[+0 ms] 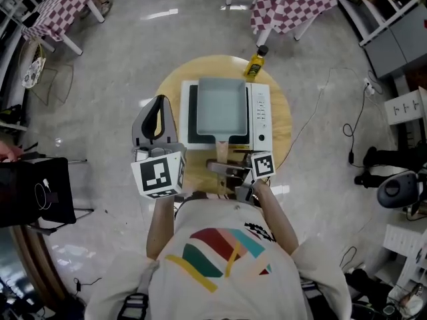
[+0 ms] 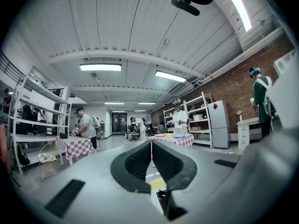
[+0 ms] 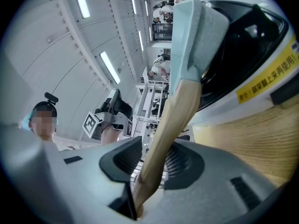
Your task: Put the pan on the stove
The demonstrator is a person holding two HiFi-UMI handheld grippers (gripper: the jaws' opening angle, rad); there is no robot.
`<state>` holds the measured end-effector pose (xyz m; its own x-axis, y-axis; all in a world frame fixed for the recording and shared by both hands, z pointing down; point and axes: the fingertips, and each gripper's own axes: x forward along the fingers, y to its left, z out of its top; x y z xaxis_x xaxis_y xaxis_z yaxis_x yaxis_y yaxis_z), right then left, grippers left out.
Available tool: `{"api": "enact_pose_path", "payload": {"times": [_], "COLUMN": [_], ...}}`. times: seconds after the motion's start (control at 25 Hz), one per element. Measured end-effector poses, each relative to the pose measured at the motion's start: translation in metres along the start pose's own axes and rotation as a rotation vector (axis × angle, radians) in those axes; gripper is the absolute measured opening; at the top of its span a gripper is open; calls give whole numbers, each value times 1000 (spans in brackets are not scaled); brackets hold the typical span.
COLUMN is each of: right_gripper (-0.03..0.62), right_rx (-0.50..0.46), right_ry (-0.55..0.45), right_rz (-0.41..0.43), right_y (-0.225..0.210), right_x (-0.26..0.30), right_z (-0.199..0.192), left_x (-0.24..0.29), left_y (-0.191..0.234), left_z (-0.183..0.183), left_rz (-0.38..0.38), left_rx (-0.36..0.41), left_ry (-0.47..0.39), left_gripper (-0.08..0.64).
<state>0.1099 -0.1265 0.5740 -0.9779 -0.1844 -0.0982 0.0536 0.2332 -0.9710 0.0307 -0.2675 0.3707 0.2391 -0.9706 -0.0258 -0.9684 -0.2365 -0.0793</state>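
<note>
The pale blue-grey square pan point(image 1: 220, 105) rests flat on the white stove point(image 1: 261, 112), its wooden handle point(image 1: 221, 149) pointing toward me. My right gripper point(image 1: 224, 168) is at the handle's near end. In the right gripper view the handle point(image 3: 175, 120) runs between the jaws of that gripper point(image 3: 156, 146), which stand apart without pressing on it, so it is open. The pan body point(image 3: 201, 36) sits on the stove point(image 3: 252, 69). My left gripper point(image 1: 160, 102) is held up left of the stove, shut on nothing, aimed across the room point(image 2: 151, 143).
The stove stands on a round wooden table point(image 1: 283, 129). A yellow bottle point(image 1: 256, 63) stands at the table's far edge, just behind the stove. Checkered tables point(image 1: 287, 2) are farther off, cables point(image 1: 347, 129) lie on the floor at right, and a black stand point(image 1: 40, 192) is at left.
</note>
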Motion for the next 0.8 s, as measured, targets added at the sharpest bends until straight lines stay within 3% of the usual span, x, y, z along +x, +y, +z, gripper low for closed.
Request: {"api": "enact_pose_path", "payload": {"times": [0.44,0.8], "right_gripper": [101,101], "right_rx": [38,67], "right_ry": [10,-53], "right_rz": [-4,-62], "right_y": [-4,-16], "right_x": [-32,-68], "right_z": [-5,9], "left_x": [8,16], "left_y": [-32,-52], "left_z": [-3,5], "left_rz": [-30,-35], "left_rx": [13,15], "left_ry": [16,5], "left_gripper": [6,7]}}
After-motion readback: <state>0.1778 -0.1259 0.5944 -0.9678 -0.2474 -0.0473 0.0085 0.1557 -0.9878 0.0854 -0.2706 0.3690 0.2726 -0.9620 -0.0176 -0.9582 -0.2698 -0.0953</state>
